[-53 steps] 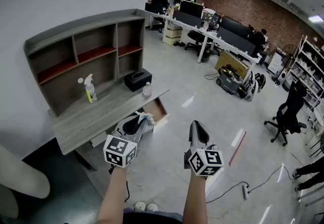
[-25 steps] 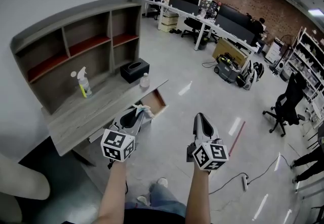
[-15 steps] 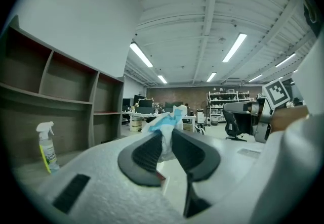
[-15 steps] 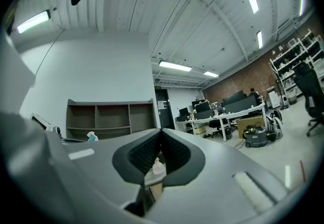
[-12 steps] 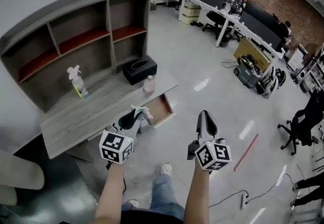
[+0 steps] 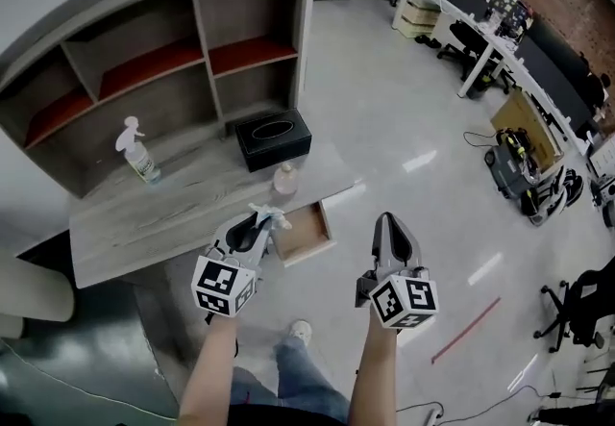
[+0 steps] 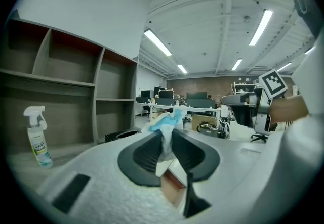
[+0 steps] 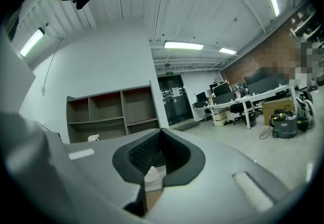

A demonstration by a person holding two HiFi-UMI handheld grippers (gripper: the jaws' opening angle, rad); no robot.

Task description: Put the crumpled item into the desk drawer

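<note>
The crumpled blue-and-white item point(image 6: 272, 216) sticks out from the tips of my left gripper point(image 6: 261, 220), which is shut on it. In the left gripper view the crumpled item point(image 7: 170, 121) is pinched between the dark pads of the left gripper point(image 7: 167, 136). It hangs just left of the open wooden drawer point(image 6: 304, 233) that juts from the desk point(image 6: 125, 227). My right gripper point(image 6: 390, 224) hovers to the right of the drawer, jaws together and empty. In its own view the right gripper point(image 8: 161, 132) has its tips meeting.
On the desk stand a spray bottle point(image 6: 137, 157), a black tissue box point(image 6: 274, 138) and a small bottle point(image 6: 285, 180). A shelf unit point(image 6: 163, 68) rises behind them. Office desks and chairs point(image 6: 480, 1) fill the far floor.
The desk and drawer have drawn nearer and lower in view. Both grippers keep their pose, and the left one, still holding the item, now hangs beside the open drawer.
</note>
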